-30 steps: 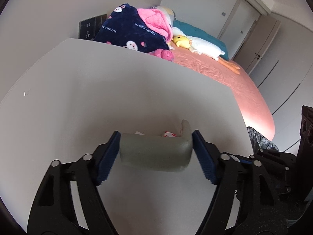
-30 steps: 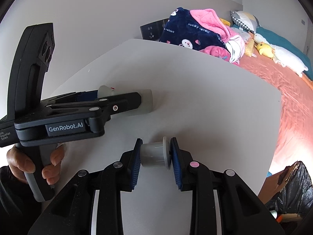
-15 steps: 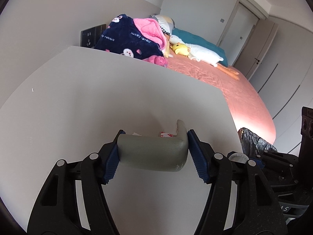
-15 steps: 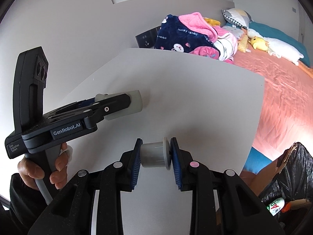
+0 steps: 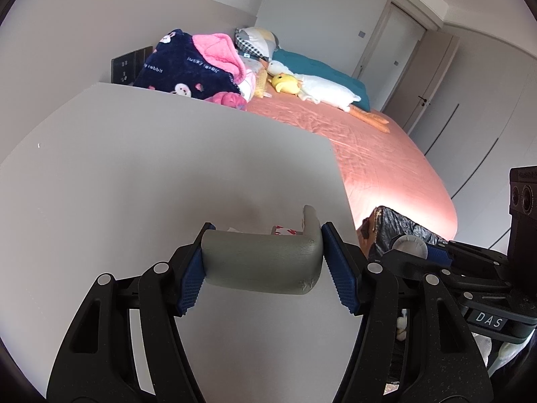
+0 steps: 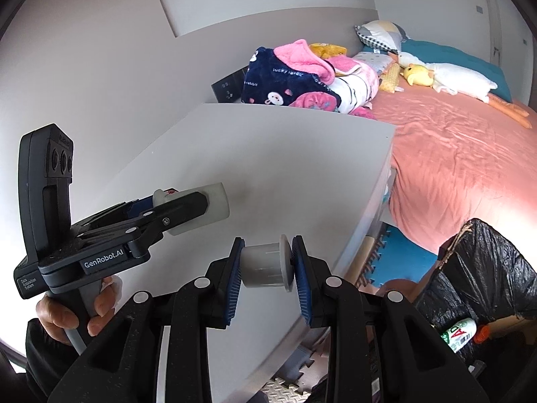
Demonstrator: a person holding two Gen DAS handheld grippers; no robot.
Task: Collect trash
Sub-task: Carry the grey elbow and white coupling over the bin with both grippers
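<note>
The left tool [image 5: 263, 263] clamps a grey cup [image 5: 261, 263] sideways, rim to base, above the desk [image 5: 134, 174]; it looks thin, light and crushable. The right tool [image 6: 266, 263] pinches a small plastic spool [image 6: 265, 265] end to end, probably stiffer, near the bin bag [image 6: 483, 268].

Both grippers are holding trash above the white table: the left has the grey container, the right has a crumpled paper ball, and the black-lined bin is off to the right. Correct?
Not quite. The right gripper holds a small translucent plastic cup with a flanged rim, not a paper ball; the right wrist view shows it. The rest stands: left gripper, grey container, white table, bin.
</note>
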